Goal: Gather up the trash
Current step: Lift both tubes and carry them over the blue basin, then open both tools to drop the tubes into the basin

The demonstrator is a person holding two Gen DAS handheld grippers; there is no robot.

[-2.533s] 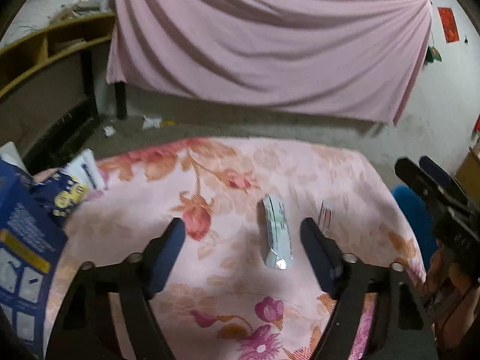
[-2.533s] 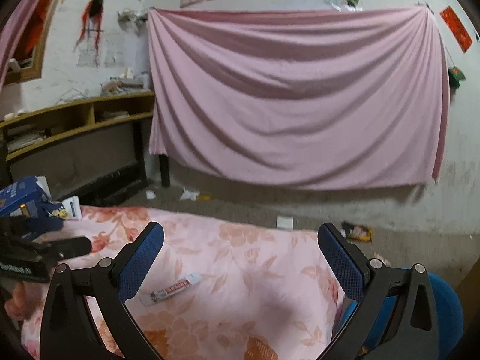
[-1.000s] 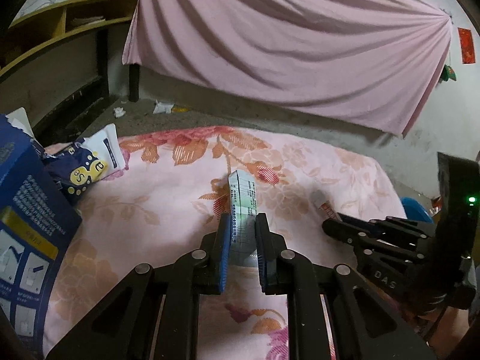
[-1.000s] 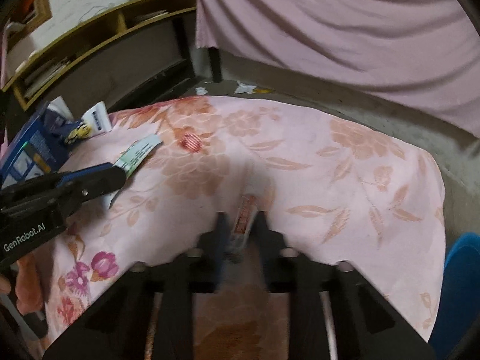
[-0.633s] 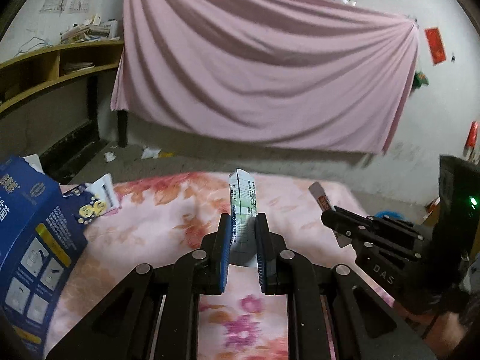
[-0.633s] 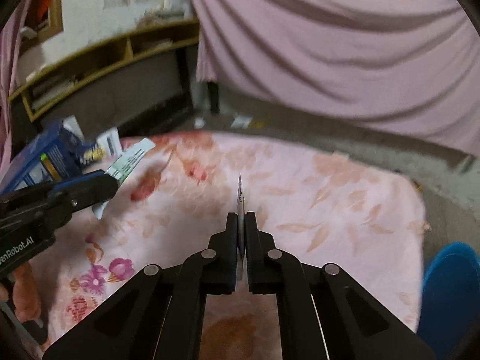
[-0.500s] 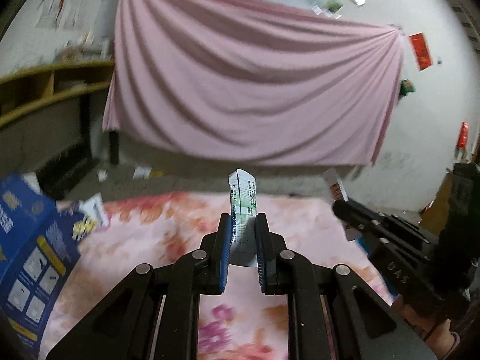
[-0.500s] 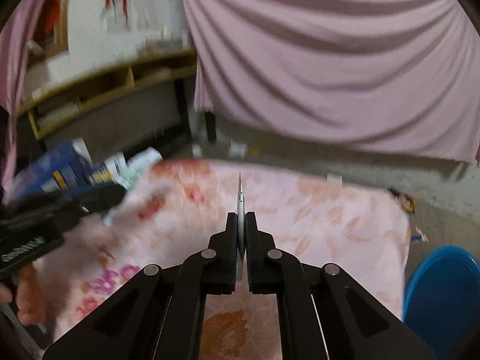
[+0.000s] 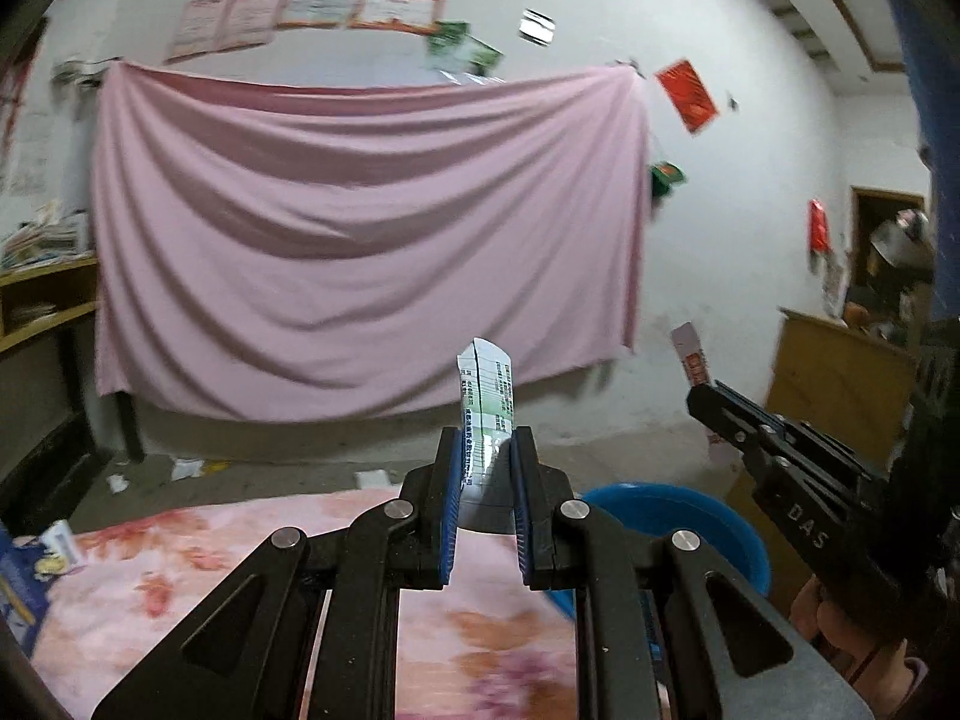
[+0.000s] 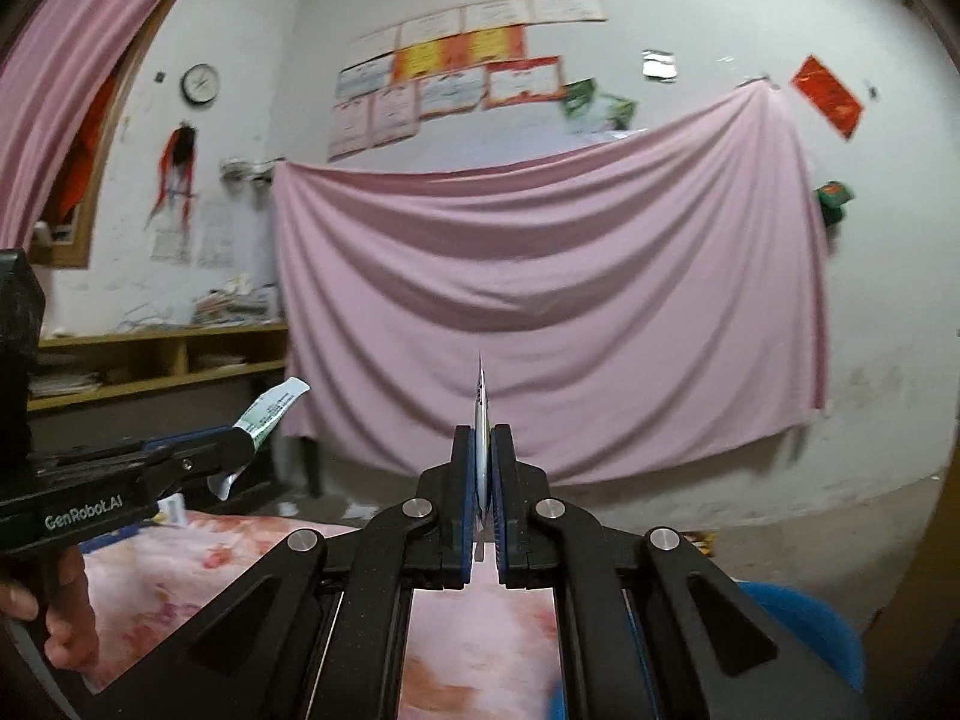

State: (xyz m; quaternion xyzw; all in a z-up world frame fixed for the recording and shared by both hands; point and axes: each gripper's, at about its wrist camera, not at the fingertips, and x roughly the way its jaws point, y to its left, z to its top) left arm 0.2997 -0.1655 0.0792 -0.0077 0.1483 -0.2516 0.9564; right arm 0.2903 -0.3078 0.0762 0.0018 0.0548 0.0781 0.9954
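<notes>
At the far left of the left wrist view, a blue box (image 9: 15, 576) and a small packet (image 9: 60, 537) lie at the edge of the flowered bedspread (image 9: 180, 570), trash not yet picked up. In the middle, the left gripper (image 9: 485, 474) has its fingers nearly together, clamped on a green-and-white wrapper (image 9: 485, 396) that stands up between the pads, clear of the bed. To the right and lower sits a blue tub (image 9: 678, 516) (most likely the bin), just beyond the bed's right end. Farther right, the right gripper (image 9: 699, 396) has its jaws fully closed on a thin white-and-red packet (image 9: 690, 354), seen edge-on in its own camera.

Judging by this, the step in hand is the carry: both pieces are lifted and held above the bed. The next move calls for swinging both grippers right and down over the tub, then opening the fingers so each piece drops inside.
</notes>
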